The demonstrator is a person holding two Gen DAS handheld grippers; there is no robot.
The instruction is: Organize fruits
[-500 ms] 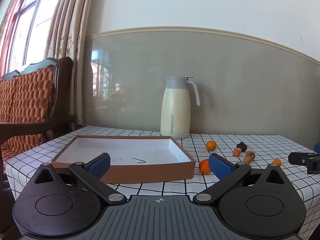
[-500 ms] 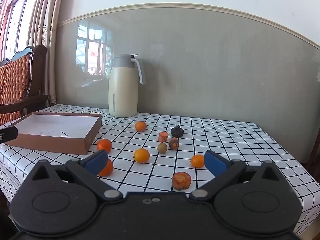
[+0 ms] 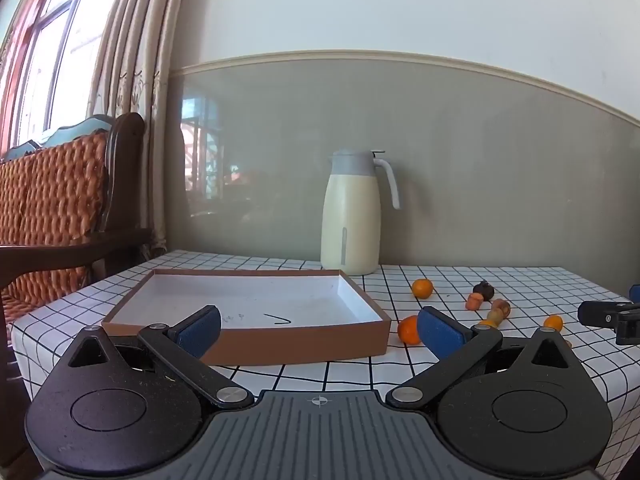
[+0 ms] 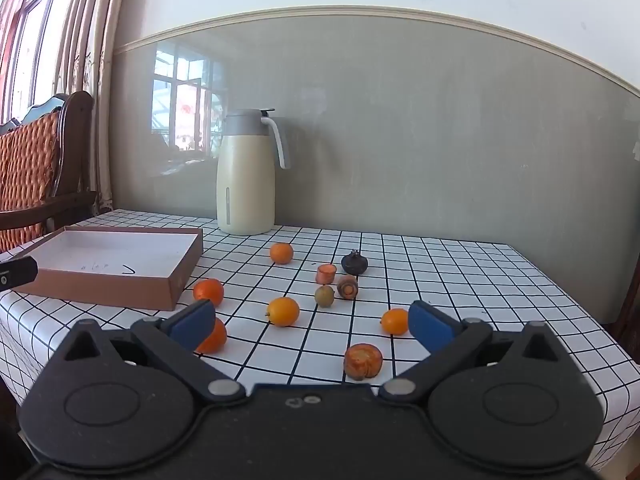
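A shallow brown box with a white floor lies empty on the checked tablecloth; the right wrist view shows the box at the left. Several small orange fruits are scattered to its right, among them one mid-table, one further back and one by the box corner. A dark round fruit, a greenish one and a brown cut piece lie there too. My left gripper hovers open before the box. My right gripper hangs open above the fruits, holding nothing.
A cream jug with a grey lid stands at the back by the grey wall. A wooden chair with an orange cushion and curtains are at the left. The table edge drops off at the right. The right gripper's finger shows at the left view's right edge.
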